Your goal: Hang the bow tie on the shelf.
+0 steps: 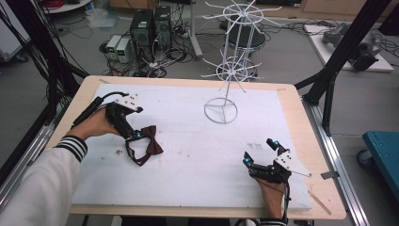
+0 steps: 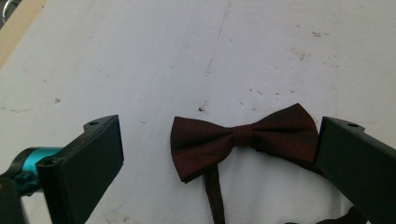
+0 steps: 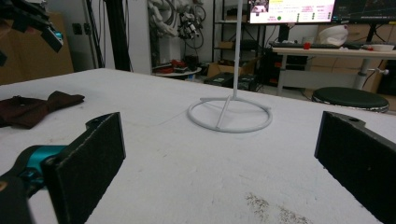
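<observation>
A dark red bow tie (image 1: 147,142) with its strap looped lies flat on the white foam board (image 1: 197,155), left of middle. My left gripper (image 1: 135,136) hangs just over it, pointing down. In the left gripper view the jaws stand wide open, the left gripper (image 2: 219,126) straddles the bow tie (image 2: 240,137), and the right jaw's edge covers one wing tip. My right gripper (image 1: 259,150) rests open near the board's front right, with nothing between the jaws of the right gripper (image 3: 223,120). It looks toward the bow tie (image 3: 32,109) far left.
A white wire display rack (image 1: 234,69) with two tiers of spokes stands at the back middle of the board; its ring base (image 3: 229,129) lies ahead of the right gripper. The wooden table edge (image 1: 301,122) frames the board. Black frame posts flank the table.
</observation>
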Action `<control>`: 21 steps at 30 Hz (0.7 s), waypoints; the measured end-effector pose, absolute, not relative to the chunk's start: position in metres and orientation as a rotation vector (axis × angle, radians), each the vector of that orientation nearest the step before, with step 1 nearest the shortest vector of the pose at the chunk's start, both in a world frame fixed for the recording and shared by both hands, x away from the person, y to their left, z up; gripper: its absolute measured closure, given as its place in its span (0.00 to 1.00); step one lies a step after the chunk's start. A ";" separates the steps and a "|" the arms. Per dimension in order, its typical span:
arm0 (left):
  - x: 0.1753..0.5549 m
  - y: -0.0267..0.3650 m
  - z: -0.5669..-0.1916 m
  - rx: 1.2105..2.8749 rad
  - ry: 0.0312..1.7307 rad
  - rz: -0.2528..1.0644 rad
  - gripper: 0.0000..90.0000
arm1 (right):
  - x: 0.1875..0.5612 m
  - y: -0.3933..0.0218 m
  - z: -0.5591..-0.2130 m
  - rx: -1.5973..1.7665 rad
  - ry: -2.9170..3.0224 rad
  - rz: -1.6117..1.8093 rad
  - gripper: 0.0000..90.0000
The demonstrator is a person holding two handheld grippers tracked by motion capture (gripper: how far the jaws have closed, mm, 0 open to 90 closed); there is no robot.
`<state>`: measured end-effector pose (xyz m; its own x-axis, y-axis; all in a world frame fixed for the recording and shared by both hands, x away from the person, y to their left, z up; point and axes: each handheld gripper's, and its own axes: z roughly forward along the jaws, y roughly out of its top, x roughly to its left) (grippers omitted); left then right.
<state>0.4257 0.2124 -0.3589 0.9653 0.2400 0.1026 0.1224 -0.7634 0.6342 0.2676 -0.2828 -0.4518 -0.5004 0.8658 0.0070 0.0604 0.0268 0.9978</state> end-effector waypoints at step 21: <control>0.442 0.198 -0.392 2.547 0.242 0.181 0.16 | 0.267 -0.283 -0.452 0.961 1.646 1.549 0.01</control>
<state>0.4425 0.1980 -0.3916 0.9745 0.2106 0.0777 0.1335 -0.8220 0.5537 0.2674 -0.2829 -0.4519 -0.5024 0.8645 0.0131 0.0656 0.0230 0.9976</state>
